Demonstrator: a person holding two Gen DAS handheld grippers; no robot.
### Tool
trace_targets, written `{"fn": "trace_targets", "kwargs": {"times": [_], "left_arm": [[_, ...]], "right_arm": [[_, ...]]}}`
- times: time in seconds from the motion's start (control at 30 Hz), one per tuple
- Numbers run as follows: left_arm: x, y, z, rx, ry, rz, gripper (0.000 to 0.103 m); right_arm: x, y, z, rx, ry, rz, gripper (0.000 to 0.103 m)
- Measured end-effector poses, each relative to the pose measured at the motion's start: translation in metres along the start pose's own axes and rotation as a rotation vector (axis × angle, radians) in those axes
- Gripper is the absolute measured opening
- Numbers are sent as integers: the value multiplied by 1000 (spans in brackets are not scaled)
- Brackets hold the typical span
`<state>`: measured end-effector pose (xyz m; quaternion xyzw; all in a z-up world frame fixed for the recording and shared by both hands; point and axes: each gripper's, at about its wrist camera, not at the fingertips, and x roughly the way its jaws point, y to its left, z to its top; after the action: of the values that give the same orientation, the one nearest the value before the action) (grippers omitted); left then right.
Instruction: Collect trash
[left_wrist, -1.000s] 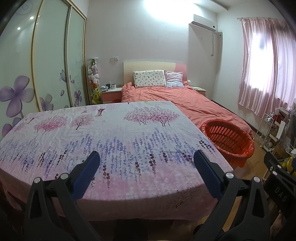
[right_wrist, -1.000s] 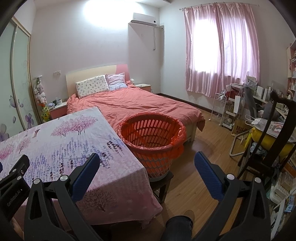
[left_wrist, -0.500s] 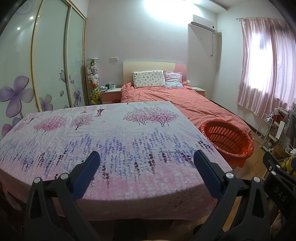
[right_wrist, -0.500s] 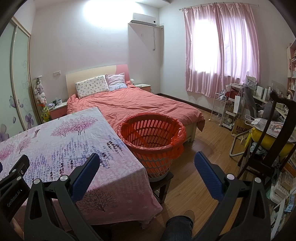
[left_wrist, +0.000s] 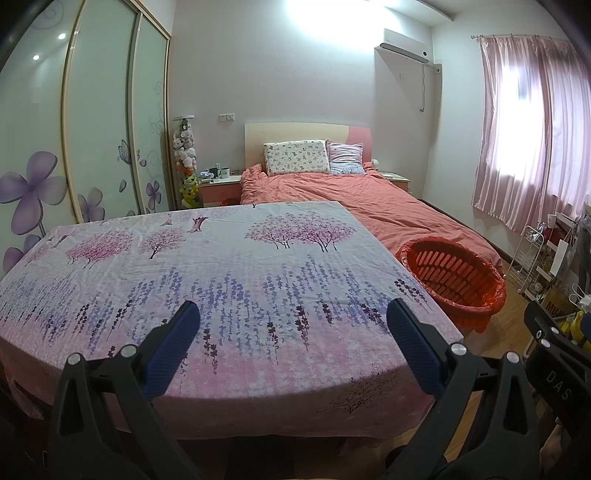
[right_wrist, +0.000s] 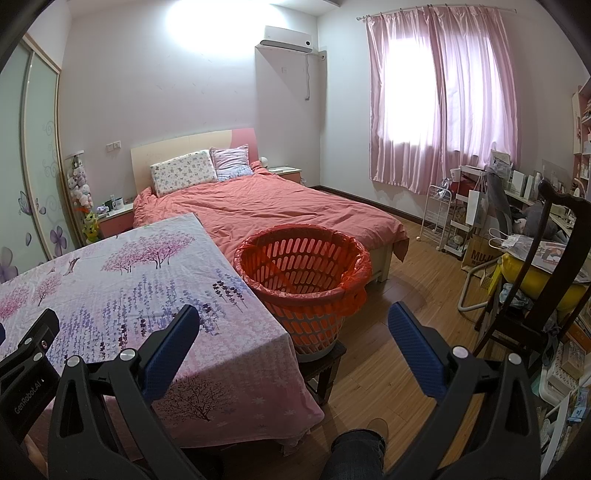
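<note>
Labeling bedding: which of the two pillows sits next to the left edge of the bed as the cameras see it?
The white floral-print pillow. It lies on the left against the headboard; the pink striped pillow sits to its right, toward the window side.

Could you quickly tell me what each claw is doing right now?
Left claw: open, holding nothing.
Right claw: open, holding nothing.

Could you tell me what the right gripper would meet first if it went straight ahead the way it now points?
Most likely the orange basket: it sits dead ahead between the open fingers of the right gripper, beside the cloth-covered table. Depth is hard to judge.
</note>
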<state>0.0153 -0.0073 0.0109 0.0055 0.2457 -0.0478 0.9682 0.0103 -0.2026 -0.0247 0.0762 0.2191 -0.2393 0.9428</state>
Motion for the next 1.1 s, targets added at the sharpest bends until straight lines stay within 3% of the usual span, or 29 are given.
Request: {"fn": "trace_targets", "kwargs": {"times": [1.1], "left_arm": [[0,-1,-1,7,2,1,99]], "right_arm": [[-1,-1,-1,1,4,0,101]]}}
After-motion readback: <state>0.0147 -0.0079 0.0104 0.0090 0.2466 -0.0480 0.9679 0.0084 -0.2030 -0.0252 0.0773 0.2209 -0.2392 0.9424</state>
